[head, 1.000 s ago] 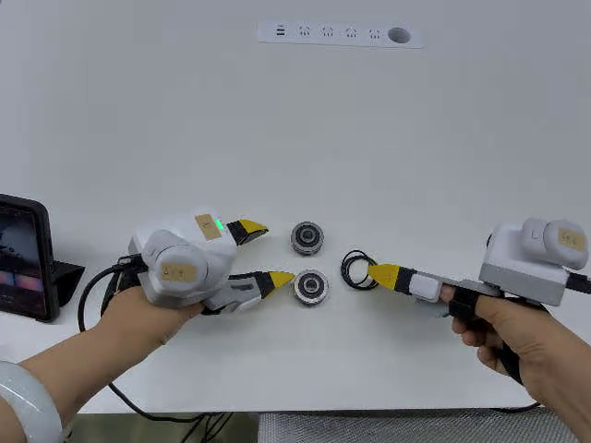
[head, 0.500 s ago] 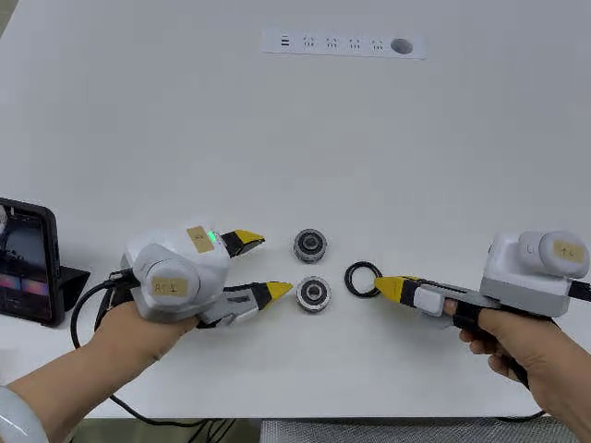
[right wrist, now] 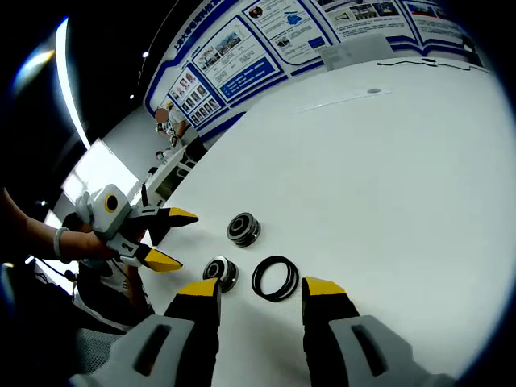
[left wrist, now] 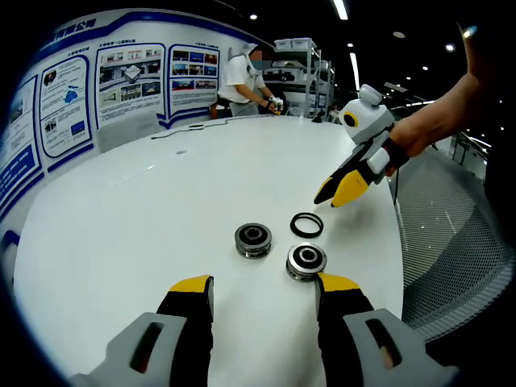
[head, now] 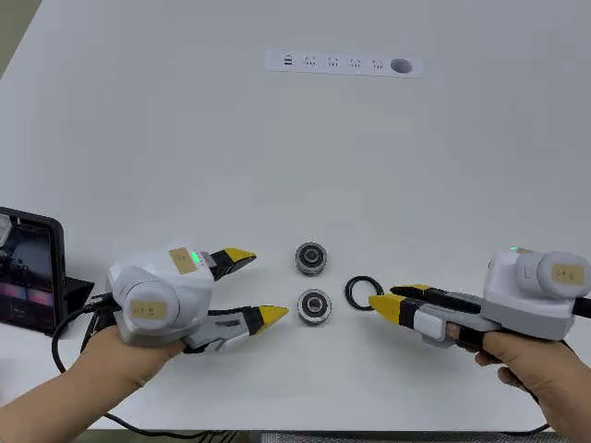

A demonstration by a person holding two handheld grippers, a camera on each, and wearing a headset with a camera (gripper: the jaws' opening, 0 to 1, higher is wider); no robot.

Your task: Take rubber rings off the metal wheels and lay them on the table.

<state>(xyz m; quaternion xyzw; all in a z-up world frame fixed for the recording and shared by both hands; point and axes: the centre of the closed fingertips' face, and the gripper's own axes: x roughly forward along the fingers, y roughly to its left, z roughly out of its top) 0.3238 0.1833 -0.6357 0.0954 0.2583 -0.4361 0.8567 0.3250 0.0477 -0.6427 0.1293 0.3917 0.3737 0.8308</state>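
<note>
Two metal wheels lie on the white table (head: 185,148), one farther (head: 311,258) and one nearer (head: 315,305). A black rubber ring (head: 363,291) lies flat just right of them. My left gripper (head: 256,286) is open, a short way left of the wheels. Its own view has the wheels (left wrist: 253,239) (left wrist: 306,260) ahead of its jaws and the ring (left wrist: 306,224) beyond. My right gripper (head: 388,300) is open, its tips just right of the ring. From its camera, the ring (right wrist: 276,277) lies between the jaw tips, with both wheels (right wrist: 243,229) (right wrist: 219,272) to the left.
A white power strip (head: 343,64) lies at the table's far side. A dark tablet (head: 28,268) stands at the left edge, and a black cable (head: 69,323) loops beside it. The table's near edge runs just below both hands. A person (left wrist: 242,72) stands beyond the table's far end.
The right gripper has drawn back slightly from the ring and its jaws have parted; the ring now lies flat on the table. The left gripper has moved back to the left, away from the wheels.
</note>
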